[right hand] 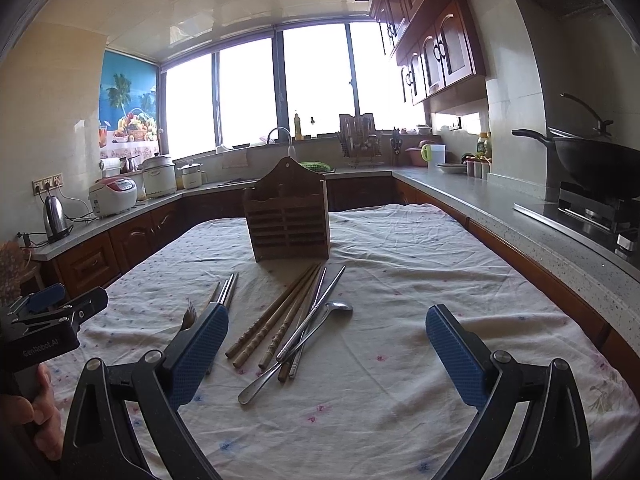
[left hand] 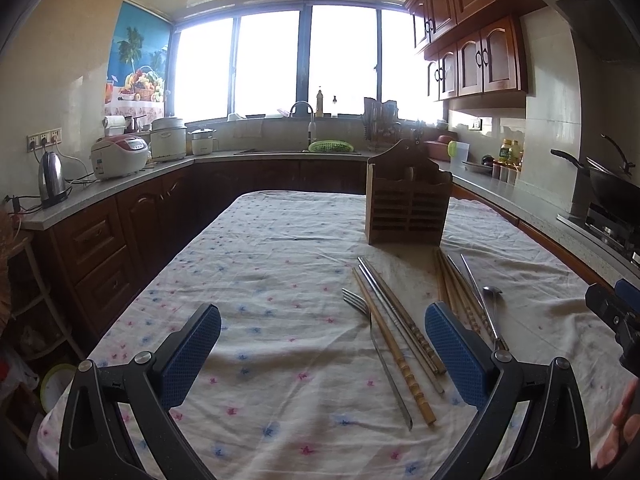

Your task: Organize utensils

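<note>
The only readable text is "GenRobot.AI", printed on the left gripper [right hand: 60, 304] body, seen from the right wrist.

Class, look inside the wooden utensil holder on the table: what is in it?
The wooden utensil holder shows only its slatted front and tall back board. Nothing sticks out above its rim, but the front hides the compartments' insides.

**Wood, metal and cloth on the kitchen table**

The tablecloth [left hand: 280, 264] is thin, creased, matt cloth printed with small flowers. The utensil holder [right hand: 289, 220] is dark slatted wood with a dull finish. Bamboo chopsticks [right hand: 272, 322] look matt with ridged, carved ends; the metal chopsticks [left hand: 390, 304], fork [left hand: 370, 332] and spoon [right hand: 304, 340] are smooth and shiny. Both the left gripper [left hand: 322, 354] and right gripper [right hand: 326, 354] have matt black plastic frames with blue, finely textured pads [right hand: 456, 356].
</note>
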`<action>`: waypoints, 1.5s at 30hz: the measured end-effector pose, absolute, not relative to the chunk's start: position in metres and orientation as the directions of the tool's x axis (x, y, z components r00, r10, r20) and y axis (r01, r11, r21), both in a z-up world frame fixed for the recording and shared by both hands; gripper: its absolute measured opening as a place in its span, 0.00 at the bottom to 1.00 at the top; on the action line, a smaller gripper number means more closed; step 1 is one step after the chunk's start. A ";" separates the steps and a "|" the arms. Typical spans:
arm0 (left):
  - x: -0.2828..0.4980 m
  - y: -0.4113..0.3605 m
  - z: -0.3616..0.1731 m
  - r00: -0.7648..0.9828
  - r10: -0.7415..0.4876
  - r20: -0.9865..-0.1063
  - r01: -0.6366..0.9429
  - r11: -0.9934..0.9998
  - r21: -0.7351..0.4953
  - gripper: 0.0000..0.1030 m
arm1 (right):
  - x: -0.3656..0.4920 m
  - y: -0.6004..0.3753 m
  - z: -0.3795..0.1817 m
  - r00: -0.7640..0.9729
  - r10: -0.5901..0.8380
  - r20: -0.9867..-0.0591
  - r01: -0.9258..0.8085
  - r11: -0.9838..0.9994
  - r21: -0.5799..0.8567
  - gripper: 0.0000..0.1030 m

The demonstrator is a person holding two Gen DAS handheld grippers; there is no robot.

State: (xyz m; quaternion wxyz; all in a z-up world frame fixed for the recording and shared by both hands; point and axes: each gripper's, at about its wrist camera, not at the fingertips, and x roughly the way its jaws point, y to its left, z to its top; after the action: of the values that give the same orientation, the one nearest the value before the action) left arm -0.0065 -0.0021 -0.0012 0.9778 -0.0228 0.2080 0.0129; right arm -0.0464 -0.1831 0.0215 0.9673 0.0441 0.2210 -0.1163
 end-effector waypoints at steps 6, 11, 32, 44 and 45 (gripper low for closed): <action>-0.014 -0.006 0.000 0.918 0.019 -0.396 -0.034 0.999 -0.029 0.99 | -0.047 -0.182 0.022 0.877 -0.201 -0.437 0.241 0.970 0.038 0.97; -0.014 -0.005 0.000 0.916 0.017 -0.400 -0.033 0.999 -0.032 0.99 | -0.047 -0.181 0.022 0.878 -0.199 -0.434 0.240 0.970 0.040 0.97; -0.015 -0.004 0.001 0.916 0.012 -0.400 -0.028 0.999 -0.034 0.99 | -0.048 -0.180 0.023 0.880 -0.193 -0.434 0.235 0.971 0.045 0.97; -0.015 -0.004 0.001 0.915 0.010 -0.403 -0.027 0.999 -0.038 0.99 | -0.048 -0.180 0.024 0.880 -0.191 -0.435 0.235 0.971 0.047 0.97; -0.015 -0.005 0.001 0.916 0.011 -0.401 -0.028 0.999 -0.037 0.99 | -0.048 -0.180 0.024 0.879 -0.192 -0.435 0.235 0.971 0.046 0.97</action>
State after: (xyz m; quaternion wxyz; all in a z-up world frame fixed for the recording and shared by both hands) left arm -0.0148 -0.0049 0.0010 0.9785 -0.0209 0.2049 0.0098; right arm -0.0476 -0.1799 0.0236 0.9682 0.0490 0.2193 -0.1104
